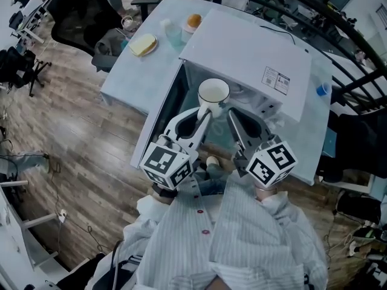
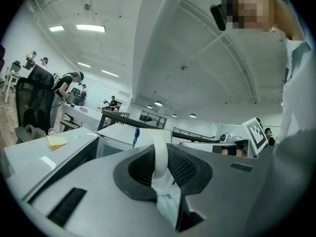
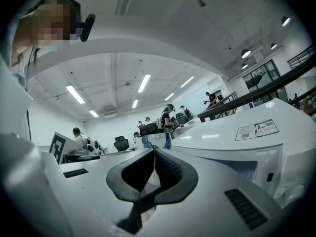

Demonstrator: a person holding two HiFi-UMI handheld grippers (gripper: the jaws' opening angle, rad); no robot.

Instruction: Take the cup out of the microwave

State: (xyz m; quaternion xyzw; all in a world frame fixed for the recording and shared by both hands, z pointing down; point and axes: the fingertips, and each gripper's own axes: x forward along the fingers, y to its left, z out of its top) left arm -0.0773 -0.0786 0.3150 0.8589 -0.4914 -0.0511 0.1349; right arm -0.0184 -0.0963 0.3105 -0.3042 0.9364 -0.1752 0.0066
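Note:
A white cup [image 1: 213,92] hangs in front of the white microwave [image 1: 254,50], just outside its open cavity. My left gripper [image 1: 207,111] is shut on the cup's handle. In the left gripper view that handle [image 2: 159,158] is a white loop pinched between the dark pads of the left gripper [image 2: 159,149]. The cup's mouth faces up and it looks empty. My right gripper [image 1: 232,113] sits just right of the cup, apart from it. In the right gripper view the right gripper [image 3: 154,154] has its pads meeting with nothing between them, beside the microwave [image 3: 247,142].
The microwave door [image 1: 164,110] hangs open to the left of my grippers. Behind the microwave on the pale table [image 1: 121,83] are a plate of bread [image 1: 143,44], a clear cup [image 1: 173,34] and an orange thing [image 1: 193,21]. A black chair [image 1: 84,14] stands at the far left.

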